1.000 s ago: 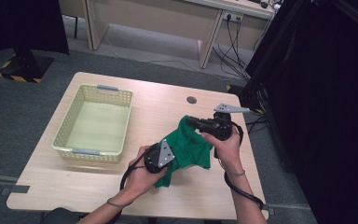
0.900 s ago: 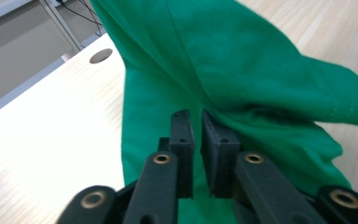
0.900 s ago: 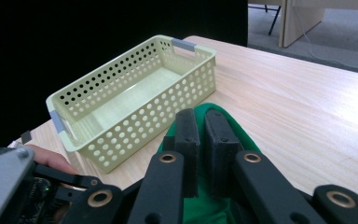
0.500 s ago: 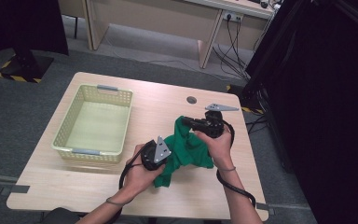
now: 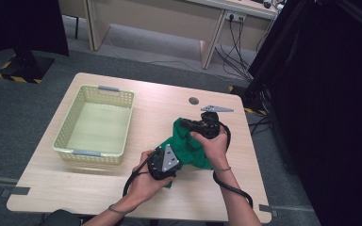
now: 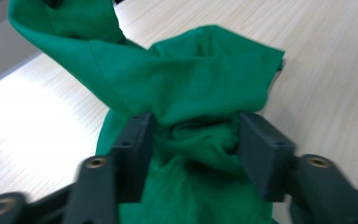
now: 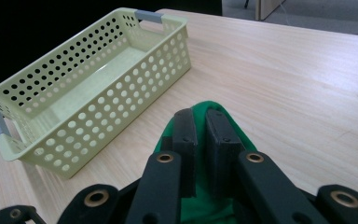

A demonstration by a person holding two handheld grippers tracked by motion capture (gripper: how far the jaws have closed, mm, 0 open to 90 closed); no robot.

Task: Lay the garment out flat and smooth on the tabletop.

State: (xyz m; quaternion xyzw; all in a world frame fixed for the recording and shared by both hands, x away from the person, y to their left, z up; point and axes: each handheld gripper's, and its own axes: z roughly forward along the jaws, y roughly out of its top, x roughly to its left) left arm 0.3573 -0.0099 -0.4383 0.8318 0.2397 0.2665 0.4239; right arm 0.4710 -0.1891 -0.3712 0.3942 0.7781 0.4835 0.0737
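Note:
A green cloth (image 5: 191, 148) lies bunched on the wooden table (image 5: 160, 99), right of the middle. My left gripper (image 5: 181, 153) meets it from the near side. In the left gripper view a loose wad of the cloth (image 6: 191, 84) sits between the jaws of that gripper (image 6: 193, 140), which have just been opening and now stand well apart. My right gripper (image 5: 182, 124) comes in from the far right and holds the cloth's upper edge raised. In the right gripper view its jaws (image 7: 200, 126) are nearly together, pinching a green fold (image 7: 198, 210).
A pale yellow perforated basket (image 5: 94, 153) with grey handles stands empty on the left half of the table; the right gripper view shows it (image 7: 98, 88) ahead and left. A small round hole (image 5: 193, 100) sits near the table's far edge. Dark curtains hang at the right.
The left gripper's jaws have spread apart around the cloth. The right hand has come down and slightly nearer with the cloth's edge still pinched. The left hand has stayed in place.

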